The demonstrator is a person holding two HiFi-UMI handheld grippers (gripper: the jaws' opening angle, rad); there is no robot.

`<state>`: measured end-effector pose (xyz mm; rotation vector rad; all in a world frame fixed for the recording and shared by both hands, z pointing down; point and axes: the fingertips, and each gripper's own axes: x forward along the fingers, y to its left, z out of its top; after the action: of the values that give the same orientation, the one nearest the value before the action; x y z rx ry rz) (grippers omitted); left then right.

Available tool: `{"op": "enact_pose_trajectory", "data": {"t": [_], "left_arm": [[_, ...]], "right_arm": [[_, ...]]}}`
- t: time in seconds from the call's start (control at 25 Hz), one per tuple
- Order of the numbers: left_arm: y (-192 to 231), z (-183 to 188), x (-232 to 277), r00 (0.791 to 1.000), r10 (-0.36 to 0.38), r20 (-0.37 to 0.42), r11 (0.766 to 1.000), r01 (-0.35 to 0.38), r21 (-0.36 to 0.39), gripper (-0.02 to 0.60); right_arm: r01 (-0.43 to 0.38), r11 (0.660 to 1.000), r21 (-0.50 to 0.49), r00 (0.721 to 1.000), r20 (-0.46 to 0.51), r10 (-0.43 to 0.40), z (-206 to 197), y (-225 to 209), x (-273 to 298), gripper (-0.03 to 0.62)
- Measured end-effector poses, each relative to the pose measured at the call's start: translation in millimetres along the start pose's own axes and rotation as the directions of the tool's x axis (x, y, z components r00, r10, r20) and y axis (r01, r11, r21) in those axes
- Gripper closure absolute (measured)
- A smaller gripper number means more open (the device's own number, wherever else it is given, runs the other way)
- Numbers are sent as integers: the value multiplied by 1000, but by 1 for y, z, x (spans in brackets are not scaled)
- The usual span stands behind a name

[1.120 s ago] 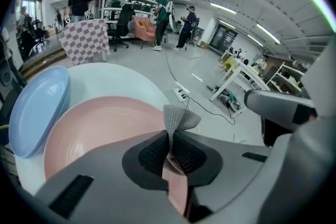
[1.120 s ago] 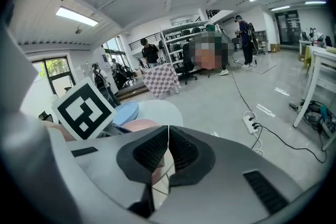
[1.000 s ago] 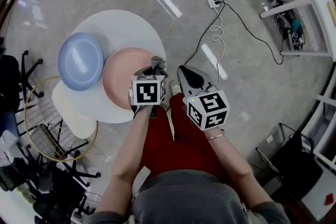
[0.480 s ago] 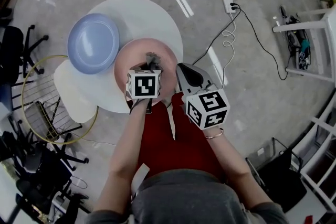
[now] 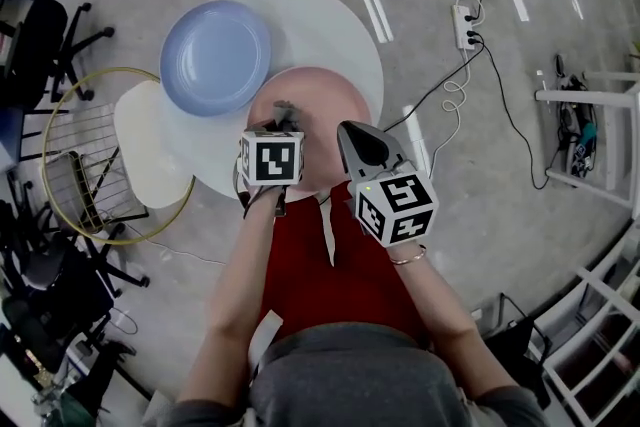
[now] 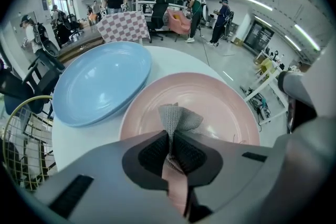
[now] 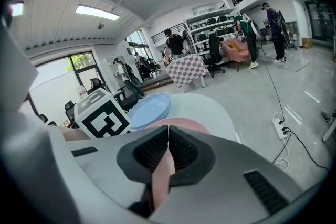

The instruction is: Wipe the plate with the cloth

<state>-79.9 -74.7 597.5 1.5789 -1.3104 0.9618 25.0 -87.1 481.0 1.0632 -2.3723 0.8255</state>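
Observation:
A pink plate (image 5: pixel 320 100) lies at the near edge of the round white table (image 5: pixel 320 15). My left gripper (image 5: pixel 283 122) is shut on a grey knitted cloth (image 5: pixel 285 107) and presses it on the plate's middle left. In the left gripper view the cloth (image 6: pixel 177 117) stands bunched between the jaws (image 6: pixel 170 138) over the plate (image 6: pixel 220 102). My right gripper (image 5: pixel 347 128) hovers at the plate's near right rim. Its jaws (image 7: pixel 168 131) are shut with the tips touching, and the pink plate (image 7: pixel 181 123) shows beyond them and through the gap.
A light blue plate (image 5: pixel 215 55) overlaps the pink plate's far left side. A white seat (image 5: pixel 150 155) and a yellow wire rack (image 5: pixel 85 180) stand left of the table, with office chairs (image 5: pixel 40 35) beyond. A power strip (image 5: pixel 466 23) with cables lies on the floor at right.
The left gripper has dragged the cloth from the pink plate's right edge toward its middle left. The right gripper has stayed by the plate's near right rim.

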Motion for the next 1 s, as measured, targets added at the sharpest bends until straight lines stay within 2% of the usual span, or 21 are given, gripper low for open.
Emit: {"op": "enact_pose_trajectory", "data": {"t": [0.32,0.68,1.0], "left_arm": [[33,-11,-13,997,82,-7,996,-82,-26,548],[53,-18,-33,994,107,30,992,-104,-72,548],[63,-22,-54,987,137,85,988,-131,-80,548]], "right_arm": [[-34,999,-20,999,-23,33,-1,20,12,565],[-44,998,-34,999,-23,43,-3,34,16,565],[-11,1000,-26,1000,-5,11,-6,29,5,565]]}}
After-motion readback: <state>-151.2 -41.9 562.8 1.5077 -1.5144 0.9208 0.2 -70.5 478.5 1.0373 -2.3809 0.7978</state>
